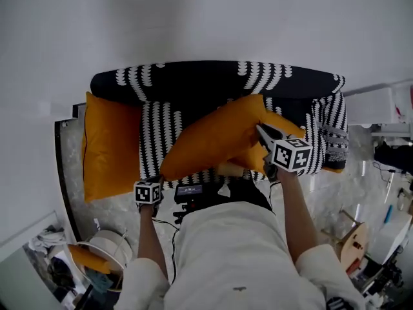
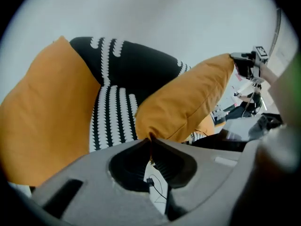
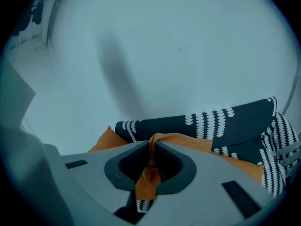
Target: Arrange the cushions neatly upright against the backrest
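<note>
Sofa (image 1: 193, 82) black w/ white scalloped stripes; cushion at its left end (image 1: 110, 144) & cushion across the seat (image 1: 213, 137) plain orange. Wall (image 1: 193, 18) white, floor (image 1: 119, 206) grey marbled. Left gripper (image 2: 151, 139) & right gripper (image 3: 151, 145) grey, w/ b&w square-marker cubes.

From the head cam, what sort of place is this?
Probably a mock living-room corner in a workspace: patterned sofa with orange cushions against a bare white wall, cables and equipment clutter beside it.

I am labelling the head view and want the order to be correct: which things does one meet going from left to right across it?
left orange cushion → left hand-held gripper → lifted orange cushion → right hand-held gripper → sofa's right armrest
</note>
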